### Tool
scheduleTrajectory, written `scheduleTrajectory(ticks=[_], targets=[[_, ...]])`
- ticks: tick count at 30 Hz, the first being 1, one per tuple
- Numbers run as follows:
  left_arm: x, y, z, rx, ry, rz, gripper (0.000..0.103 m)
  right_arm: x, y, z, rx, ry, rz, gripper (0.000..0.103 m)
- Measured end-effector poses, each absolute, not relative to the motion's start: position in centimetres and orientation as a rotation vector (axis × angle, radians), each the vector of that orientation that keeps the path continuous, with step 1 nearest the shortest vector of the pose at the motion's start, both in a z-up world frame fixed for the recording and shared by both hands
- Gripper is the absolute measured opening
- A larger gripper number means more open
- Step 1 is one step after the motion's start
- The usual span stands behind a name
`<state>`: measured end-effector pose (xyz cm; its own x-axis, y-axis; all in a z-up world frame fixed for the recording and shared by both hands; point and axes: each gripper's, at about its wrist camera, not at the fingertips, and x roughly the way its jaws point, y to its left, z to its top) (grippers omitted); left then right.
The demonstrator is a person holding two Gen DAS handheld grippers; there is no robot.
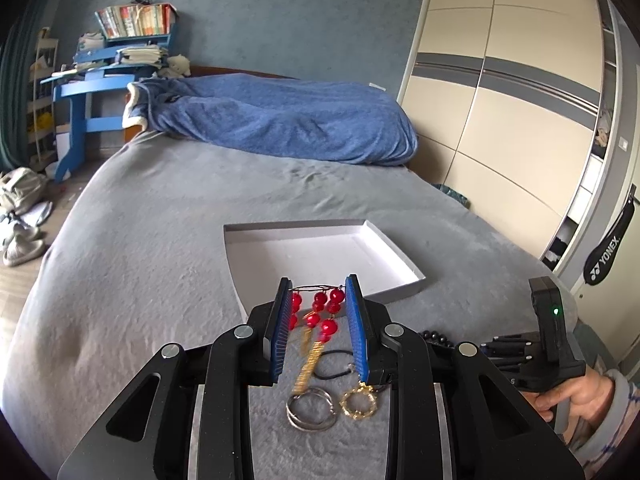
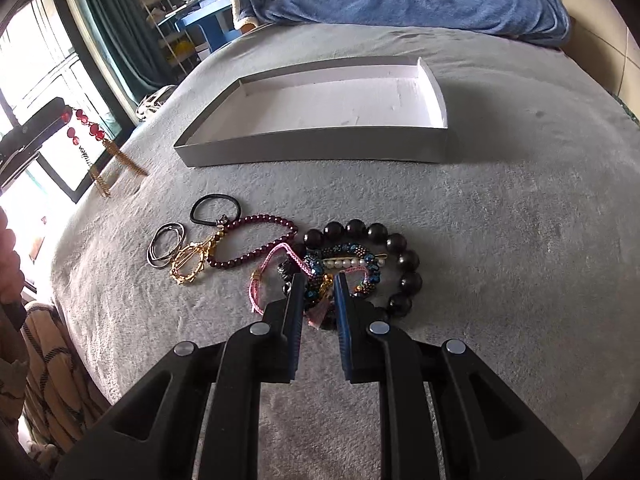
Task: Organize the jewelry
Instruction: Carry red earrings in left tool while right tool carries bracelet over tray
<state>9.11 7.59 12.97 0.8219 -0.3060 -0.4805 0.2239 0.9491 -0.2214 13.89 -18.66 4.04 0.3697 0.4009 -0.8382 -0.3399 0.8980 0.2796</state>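
My left gripper (image 1: pixel 318 286) holds a red bead piece with gold chain tassels (image 1: pixel 320 312) above the grey bed; it also shows hanging at the left of the right wrist view (image 2: pixel 86 128). A shallow white tray (image 2: pixel 312 146) lies ahead, empty inside. My right gripper (image 2: pixel 318 280) is open, its fingers straddling a pile of beaded bracelets (image 2: pixel 340 260) on the bed, ringed by a large dark bead bracelet (image 2: pixel 400 248). A maroon bead strand (image 2: pixel 256 240), gold hoop (image 2: pixel 188 264), silver rings (image 2: pixel 166 246) and black hair tie (image 2: pixel 216 208) lie left of it.
A blue blanket (image 1: pixel 280 120) is heaped at the far end of the bed. A wardrobe (image 1: pixel 500 100) stands to the right, a blue desk (image 1: pixel 100 80) with books at the far left. The other hand-held gripper (image 1: pixel 548 340) shows at the right.
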Motion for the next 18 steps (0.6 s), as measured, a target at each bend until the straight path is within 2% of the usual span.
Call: scheduleTrajectory(ticks=[3,4,18], targets=[[9.1,7.6,12.9,-0.150,0.538,-0.282,0.028,13.6,-18.3,4.6,0.041,1.060,0.486,0.013],[9.1,7.6,12.8,-0.149,0.539,-0.282,0.028,13.5,-18.2,4.8,0.044,1.050,0.492,0.007],[9.5,7.4,13.0,-0.149,0.535,-0.284,0.028,15.1,-23.1,7.5,0.490,0.940,0.555,0.007]])
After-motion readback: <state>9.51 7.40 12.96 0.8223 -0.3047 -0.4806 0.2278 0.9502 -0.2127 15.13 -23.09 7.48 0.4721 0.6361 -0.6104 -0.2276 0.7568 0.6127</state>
